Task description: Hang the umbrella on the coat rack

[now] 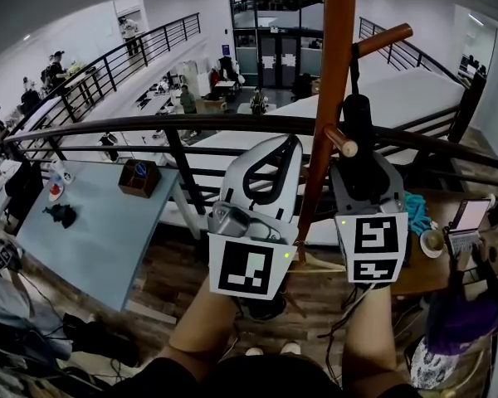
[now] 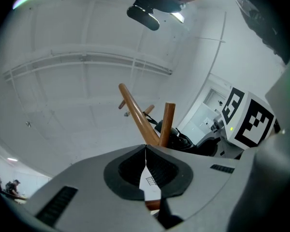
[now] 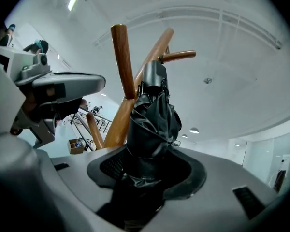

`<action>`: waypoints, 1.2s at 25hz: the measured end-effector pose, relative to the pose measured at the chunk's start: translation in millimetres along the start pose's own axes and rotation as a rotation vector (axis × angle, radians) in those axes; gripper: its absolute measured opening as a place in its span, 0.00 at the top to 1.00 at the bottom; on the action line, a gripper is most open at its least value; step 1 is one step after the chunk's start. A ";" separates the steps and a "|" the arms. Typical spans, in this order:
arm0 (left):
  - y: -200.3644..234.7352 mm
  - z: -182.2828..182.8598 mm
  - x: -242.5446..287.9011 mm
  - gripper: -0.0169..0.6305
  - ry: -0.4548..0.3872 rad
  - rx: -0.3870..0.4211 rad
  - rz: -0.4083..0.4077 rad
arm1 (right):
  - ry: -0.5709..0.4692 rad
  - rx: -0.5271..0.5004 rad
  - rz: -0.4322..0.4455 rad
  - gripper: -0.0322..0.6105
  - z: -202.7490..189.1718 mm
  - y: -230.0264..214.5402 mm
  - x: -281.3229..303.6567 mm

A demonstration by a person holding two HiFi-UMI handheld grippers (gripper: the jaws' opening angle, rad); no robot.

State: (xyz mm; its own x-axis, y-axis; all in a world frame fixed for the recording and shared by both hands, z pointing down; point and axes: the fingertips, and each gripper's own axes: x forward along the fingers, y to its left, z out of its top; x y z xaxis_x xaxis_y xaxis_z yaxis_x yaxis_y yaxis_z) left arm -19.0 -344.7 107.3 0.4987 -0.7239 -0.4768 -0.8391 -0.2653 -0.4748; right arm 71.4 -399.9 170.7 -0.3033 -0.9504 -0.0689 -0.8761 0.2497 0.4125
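Observation:
The wooden coat rack pole (image 1: 334, 98) rises just beyond the railing, with one peg (image 1: 383, 40) angled up to the right and a shorter peg (image 1: 340, 141) lower down. My right gripper (image 1: 362, 181) is shut on a folded black umbrella (image 1: 358, 131), held upright right of the pole. A thin strap (image 1: 354, 75) runs from the umbrella's handle up to the upper peg; whether it loops over the peg I cannot tell. In the right gripper view the umbrella (image 3: 152, 117) fills the jaws. My left gripper (image 1: 284, 146) is left of the pole, shut and holding nothing (image 2: 145, 151).
A black railing (image 1: 149, 127) crosses in front of me, with a drop to a lower floor behind it. Below at left stands a light blue table (image 1: 100, 230) with a wooden box (image 1: 139, 177). At right is a small table (image 1: 423, 272) with a cup (image 1: 432, 241).

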 end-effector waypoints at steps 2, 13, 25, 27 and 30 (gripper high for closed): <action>-2.3 0.6 -3.4 0.96 -0.008 -0.011 0.004 | -0.020 0.009 -0.022 0.59 1.3 -0.7 -2.6; -2.2 -3.5 -13.3 0.96 -0.006 -0.029 0.003 | -0.069 0.035 -0.019 0.58 3.3 4.7 -10.4; -2.1 -16.5 -29.9 0.96 0.000 -0.071 -0.040 | -0.105 0.054 -0.053 0.56 8.2 18.8 -30.4; -1.9 -15.8 -33.6 0.96 -0.006 -0.079 -0.042 | -0.103 0.053 -0.068 0.56 8.6 17.8 -33.8; 1.4 -19.7 -41.6 0.96 0.004 -0.092 -0.045 | -0.092 0.039 -0.092 0.56 10.4 19.9 -36.3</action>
State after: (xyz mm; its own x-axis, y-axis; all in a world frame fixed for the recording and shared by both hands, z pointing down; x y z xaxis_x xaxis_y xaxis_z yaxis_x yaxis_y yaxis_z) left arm -45.1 -327.6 141.1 0.5361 -0.7120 -0.4535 -0.8321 -0.3553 -0.4258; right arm 61.1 -358.5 171.9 -0.2529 -0.9489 -0.1889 -0.9150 0.1712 0.3653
